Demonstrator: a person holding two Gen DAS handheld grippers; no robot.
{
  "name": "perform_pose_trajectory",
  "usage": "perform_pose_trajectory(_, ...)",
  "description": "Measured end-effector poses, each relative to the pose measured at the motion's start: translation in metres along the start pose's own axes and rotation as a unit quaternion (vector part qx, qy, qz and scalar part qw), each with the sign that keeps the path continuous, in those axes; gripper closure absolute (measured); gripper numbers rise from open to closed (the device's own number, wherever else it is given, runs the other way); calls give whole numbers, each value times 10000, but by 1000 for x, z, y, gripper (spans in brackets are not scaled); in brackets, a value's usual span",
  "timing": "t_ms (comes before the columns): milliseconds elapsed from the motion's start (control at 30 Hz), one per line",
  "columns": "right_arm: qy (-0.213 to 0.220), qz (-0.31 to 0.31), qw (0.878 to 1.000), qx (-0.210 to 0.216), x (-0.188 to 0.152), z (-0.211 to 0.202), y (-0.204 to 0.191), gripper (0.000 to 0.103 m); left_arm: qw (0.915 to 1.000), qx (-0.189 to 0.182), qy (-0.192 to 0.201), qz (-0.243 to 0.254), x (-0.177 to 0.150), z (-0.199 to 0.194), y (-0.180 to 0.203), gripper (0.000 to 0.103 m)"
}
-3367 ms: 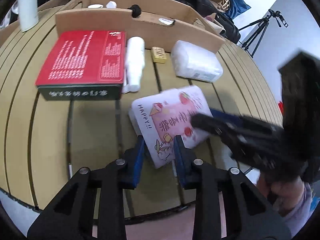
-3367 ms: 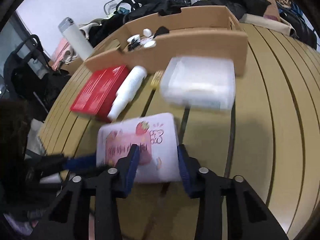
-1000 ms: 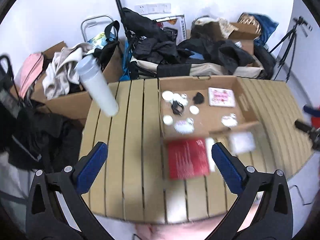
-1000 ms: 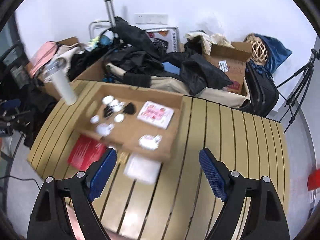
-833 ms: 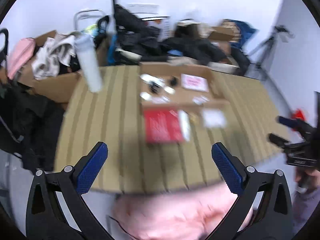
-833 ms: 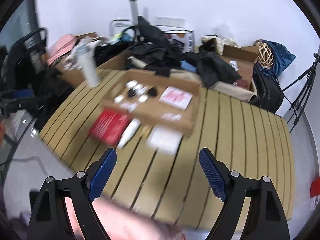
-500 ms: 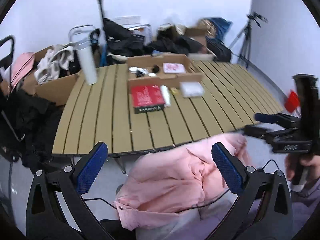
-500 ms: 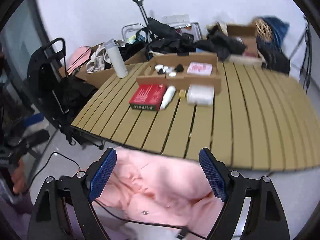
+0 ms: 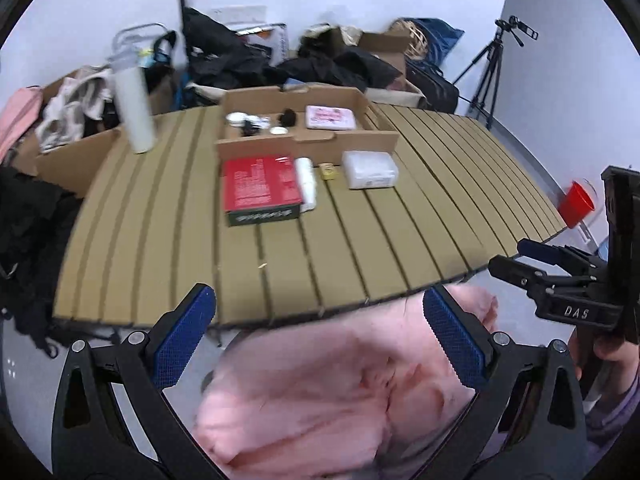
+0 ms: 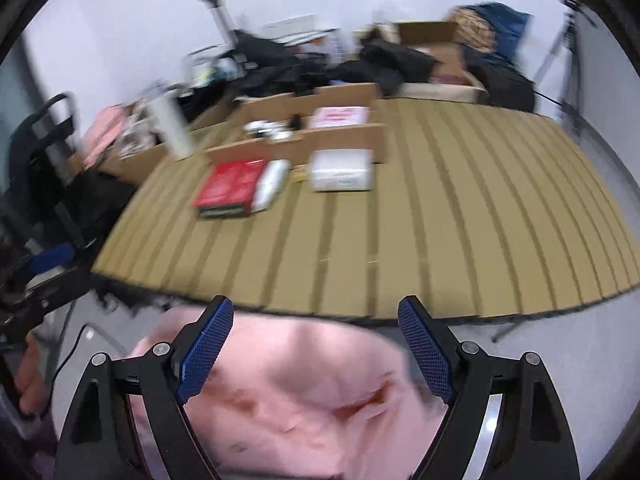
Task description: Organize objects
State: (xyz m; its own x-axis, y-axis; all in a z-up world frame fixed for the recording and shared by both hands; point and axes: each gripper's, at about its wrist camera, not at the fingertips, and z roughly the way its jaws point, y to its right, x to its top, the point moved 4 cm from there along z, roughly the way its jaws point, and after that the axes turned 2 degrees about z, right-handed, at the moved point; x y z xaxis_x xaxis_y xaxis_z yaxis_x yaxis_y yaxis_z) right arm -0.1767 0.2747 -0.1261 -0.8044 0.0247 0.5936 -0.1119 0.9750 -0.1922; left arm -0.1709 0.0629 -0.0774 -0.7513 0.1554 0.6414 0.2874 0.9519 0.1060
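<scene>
A cardboard box stands at the far side of a slatted wooden table. Inside it lie a pink card pack and small white and black items. In front of the box lie a red box, a white roll, a small yellow item and a clear plastic pack. My left gripper is open and empty, held back off the table's near edge. My right gripper is open and empty too, also off the near edge; it shows in the left wrist view.
A tall white bottle stands at the table's far left. Pink clothing lies below both grippers. Bags, dark clothes and boxes pile behind the table. A tripod and a red cup are at the right.
The pink card pack, held between both grippers 3.4 s ago, now lies in the cardboard box. Both grippers have opened wide and drawn back from over the table to beyond its near edge.
</scene>
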Motion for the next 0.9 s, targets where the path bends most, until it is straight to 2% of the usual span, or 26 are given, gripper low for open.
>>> perform_pose_trajectory(100, 51, 66, 9998, -154, 14, 16, 18, 17, 9996, -211, -15, 160, 25, 41, 10, 0)
perform_pose_trajectory(200, 76, 196, 9996, -180, 34, 37, 35, 17, 9980, -585, -1, 218, 54, 87, 18, 3)
perform_pose_trajectory(267, 86, 299, 9995, 48, 53, 57, 45, 17, 9967, -809, -52, 91, 76, 123, 23, 16)
perform_pose_trajectory(333, 86, 250, 9996, 75, 72, 78, 51, 17, 9953, -951, -169, -24, 94, 154, 27, 27)
perform_pose_trajectory(433, 88, -117, 9965, -823, 102, 114, 54, 17, 9958, -864, -280, -92, 114, 196, 27, 31)
perform_pose_trajectory(467, 141, -173, 9951, -959, 110, 124, 54, 17, 9959, -819, -365, -88, 117, 211, 26, 36)
perform_pose_trajectory(500, 164, -152, 9962, -837, 118, 133, 56, 17, 9957, -813, -433, -87, 118, 221, 25, 39)
perform_pose_trajectory(567, -142, 217, 9997, -51, 130, 157, 62, 17, 9943, -892, -564, -163, 116, 237, 22, 48)
perform_pose_trajectory(633, -355, 590, 9960, 563, 137, 178, 68, 17, 9917, -1100, -604, -293, 114, 249, 19, 49)
perform_pose_trajectory(667, -422, 641, 9946, 700, 138, 187, 69, 18, 9907, -1175, -596, -344, 113, 252, 19, 51)
perform_pose_trajectory(700, -465, 693, 9927, 869, 140, 197, 70, 27, 9899, -1232, -591, -364, 112, 257, 19, 52)
perform_pose_trajectory(733, -482, 748, 9906, 1035, 140, 205, 70, 57, 9888, -1342, -523, -391, 114, 259, 19, 54)
perform_pose_trajectory(767, -587, 831, 9872, 1231, 139, 214, 69, 64, 9869, -1477, -490, -423, 114, 261, 22, 58)
perform_pose_trajectory(800, -589, 1001, 9816, 1514, 139, 220, 68, 65, 9864, -1511, -475, -444, 114, 261, 24, 59)
perform_pose_trajectory(900, -549, 963, 9823, 1512, 137, 222, 63, 65, 9869, -1471, -478, -459, 111, 257, 28, 60)
